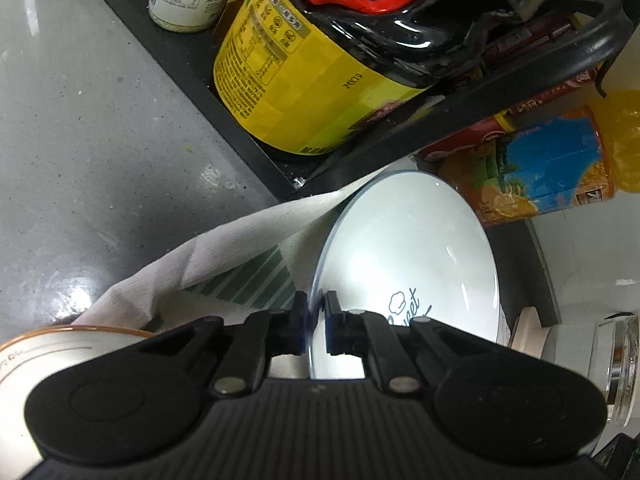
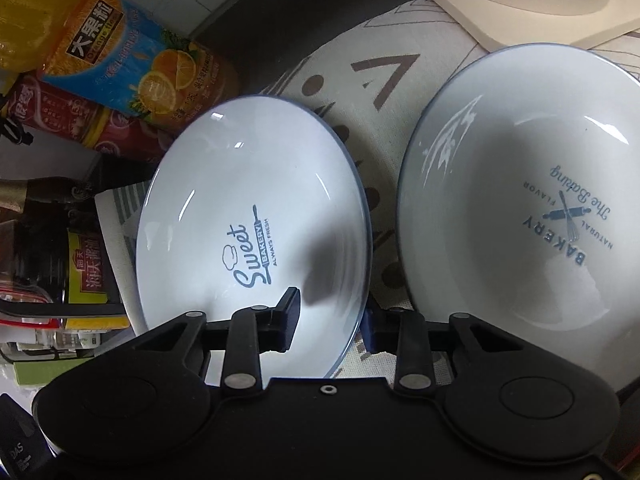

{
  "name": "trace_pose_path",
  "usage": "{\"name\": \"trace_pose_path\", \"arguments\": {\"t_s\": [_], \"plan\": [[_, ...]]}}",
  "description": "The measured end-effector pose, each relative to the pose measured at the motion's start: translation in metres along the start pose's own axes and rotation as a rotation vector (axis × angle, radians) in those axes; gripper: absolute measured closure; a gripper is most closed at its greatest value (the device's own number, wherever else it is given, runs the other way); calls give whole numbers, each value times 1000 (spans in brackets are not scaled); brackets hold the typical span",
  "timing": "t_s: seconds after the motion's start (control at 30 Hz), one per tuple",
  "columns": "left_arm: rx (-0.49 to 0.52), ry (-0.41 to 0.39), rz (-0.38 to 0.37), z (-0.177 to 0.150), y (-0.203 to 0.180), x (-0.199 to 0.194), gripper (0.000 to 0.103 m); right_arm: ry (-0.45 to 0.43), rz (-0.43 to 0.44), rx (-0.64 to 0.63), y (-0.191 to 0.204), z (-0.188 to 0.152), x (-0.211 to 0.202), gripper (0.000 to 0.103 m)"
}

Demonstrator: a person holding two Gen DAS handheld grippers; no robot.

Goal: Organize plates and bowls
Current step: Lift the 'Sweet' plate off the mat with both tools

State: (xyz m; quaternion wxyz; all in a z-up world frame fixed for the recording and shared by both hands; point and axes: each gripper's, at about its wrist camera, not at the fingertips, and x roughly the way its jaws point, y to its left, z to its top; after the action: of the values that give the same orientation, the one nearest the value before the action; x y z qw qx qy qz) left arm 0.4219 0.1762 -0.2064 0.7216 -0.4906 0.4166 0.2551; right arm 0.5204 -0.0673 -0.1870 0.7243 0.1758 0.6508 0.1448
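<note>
A crowded kitchen counter, grey stone (image 1: pixel 92 128) on one side and a patterned cloth mat (image 2: pixel 360 80) on the other, holds the work.

The left gripper (image 1: pixel 316 316) has its two fingers pinched onto the rim of the Sweet plate (image 1: pixel 408 256), which stands tilted on edge just ahead of the fingertips. The right gripper (image 2: pixel 332 316) straddles the opposite rim of the same Sweet plate (image 2: pixel 248 216): one finger lies over the plate's face, the other sits outside the edge, with visible room between them, so it stands about half open and has not closed on anything.

Just past the right gripper's outer finger lies the Bakery plate (image 2: pixel 520 208), flat on the mat, near the first plate but apart from it. Beside the left gripper's body a gold-rimmed bowl (image 1: pixel 72 340) shows partly.

My reading is that sorting is at an early stage: one plate is lifted, nothing looks stacked yet, and the bowl waits.

Room is tight. Ahead of the left gripper a black tray (image 1: pixel 180 60) carries a yellow-labelled jug (image 1: pixel 304 80), and an orange juice bottle (image 2: pixel 132 60) lies close behind the lifted rim. A cream appliance base (image 2: pixel 520 4) borders the far side of the Bakery plate. The freest path seems to be across the mat toward that plate.
</note>
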Motion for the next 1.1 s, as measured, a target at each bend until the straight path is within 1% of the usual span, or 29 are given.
{"name": "trace_pose_path", "arguments": {"t_s": [0.13,0.23,0.33,0.43,0.57,0.67,0.77,0.97,1.1], "plan": [[-14,1,-9,2,-1,6,96,-33,-3,-12,2,0,1,72],[-26,6,-19,3,0,7,96,-56,-29,-19,0,0,3,86],[-11,4,-24,4,-3,3,98,-63,-15,-20,0,2,0,89],[24,-20,-32,4,-10,-8,100,-106,7,-68,6,3,-15,94],[41,-7,-24,2,-14,-14,99,-148,35,-89,8,4,-29,93],[61,-1,-37,0,-15,-20,99,-173,26,-110,9,-1,-36,93],[90,5,-54,-3,-14,-28,99,-200,30,-104,5,-8,-46,93],[141,15,-79,-10,-6,-52,99,-250,32,-78,1,-33,-68,93],[165,17,-86,-15,5,-70,99,-270,27,-74,3,-53,-75,93]]}}
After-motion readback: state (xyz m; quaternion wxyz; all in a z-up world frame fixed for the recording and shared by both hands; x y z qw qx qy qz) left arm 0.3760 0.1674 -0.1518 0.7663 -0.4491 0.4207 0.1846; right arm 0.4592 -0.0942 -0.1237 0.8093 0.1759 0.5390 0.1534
